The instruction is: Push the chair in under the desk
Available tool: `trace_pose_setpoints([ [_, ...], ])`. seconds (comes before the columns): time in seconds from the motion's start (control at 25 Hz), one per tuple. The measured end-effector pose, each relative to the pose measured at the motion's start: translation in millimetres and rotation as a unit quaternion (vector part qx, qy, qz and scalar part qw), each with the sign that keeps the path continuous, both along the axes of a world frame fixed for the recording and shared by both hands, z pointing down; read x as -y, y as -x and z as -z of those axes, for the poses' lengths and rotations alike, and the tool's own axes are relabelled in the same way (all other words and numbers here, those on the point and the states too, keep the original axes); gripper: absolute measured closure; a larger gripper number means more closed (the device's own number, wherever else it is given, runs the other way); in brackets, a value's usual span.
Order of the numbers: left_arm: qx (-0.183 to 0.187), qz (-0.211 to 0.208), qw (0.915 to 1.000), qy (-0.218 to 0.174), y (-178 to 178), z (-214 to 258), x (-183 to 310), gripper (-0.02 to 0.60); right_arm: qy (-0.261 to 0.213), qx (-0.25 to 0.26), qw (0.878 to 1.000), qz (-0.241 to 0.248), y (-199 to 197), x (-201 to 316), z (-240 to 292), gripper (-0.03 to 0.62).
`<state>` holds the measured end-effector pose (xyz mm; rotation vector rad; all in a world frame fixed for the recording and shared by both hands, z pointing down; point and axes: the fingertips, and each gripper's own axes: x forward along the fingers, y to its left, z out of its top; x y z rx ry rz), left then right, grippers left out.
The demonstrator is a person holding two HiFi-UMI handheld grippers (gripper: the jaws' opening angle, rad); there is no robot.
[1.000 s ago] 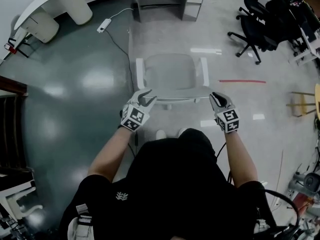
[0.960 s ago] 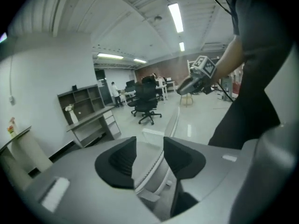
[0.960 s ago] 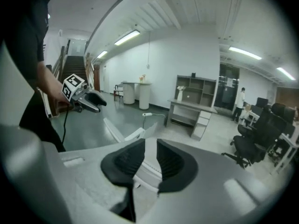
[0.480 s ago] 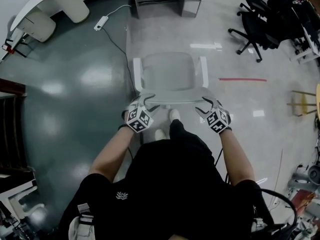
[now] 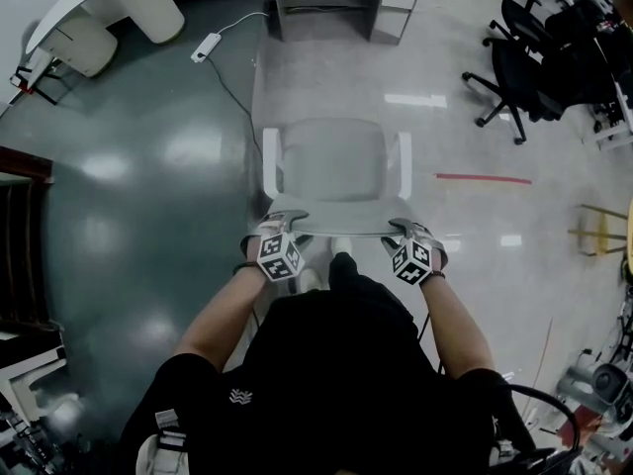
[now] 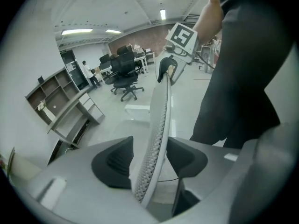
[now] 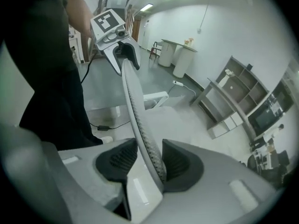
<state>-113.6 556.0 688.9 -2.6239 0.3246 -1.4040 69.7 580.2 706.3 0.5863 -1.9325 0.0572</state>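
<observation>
The left gripper (image 5: 286, 216) has just been opening; its jaws stand wide astride the top edge of the mesh backrest (image 6: 156, 139) of the pale grey office chair with armrests (image 5: 334, 158), both pads clear of it. The right gripper (image 5: 401, 228) has just been closing, and its narrower jaws straddle the same edge with one pad touching the mesh. The chair stands well short of the grey desk with drawers (image 5: 388, 8).

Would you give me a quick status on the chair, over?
Left gripper open, just widened, astride backrest. Right gripper just closing on backrest, not clamped. Chair short of desk; cable beside path.
</observation>
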Motion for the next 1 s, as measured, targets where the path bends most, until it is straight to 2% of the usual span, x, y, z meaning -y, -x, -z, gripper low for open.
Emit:
trace_pose_setpoints([
  [0.12,0.007,-0.006,1.0000,0.001,-2,-2,5,0.364,0.004,-0.001,1.000,0.016,-2,5,-1,0.434],
  [0.44,0.025,-0.005,0.9997,0.006,-14,-4,40,0.390,0.013,0.001,1.000,0.017,-14,47,-2,0.437],
  [1.0,0.036,0.016,0.9991,0.011,-25,-5,104,0.391,0.004,0.012,0.999,0.030,-28,112,-1,0.437],
])
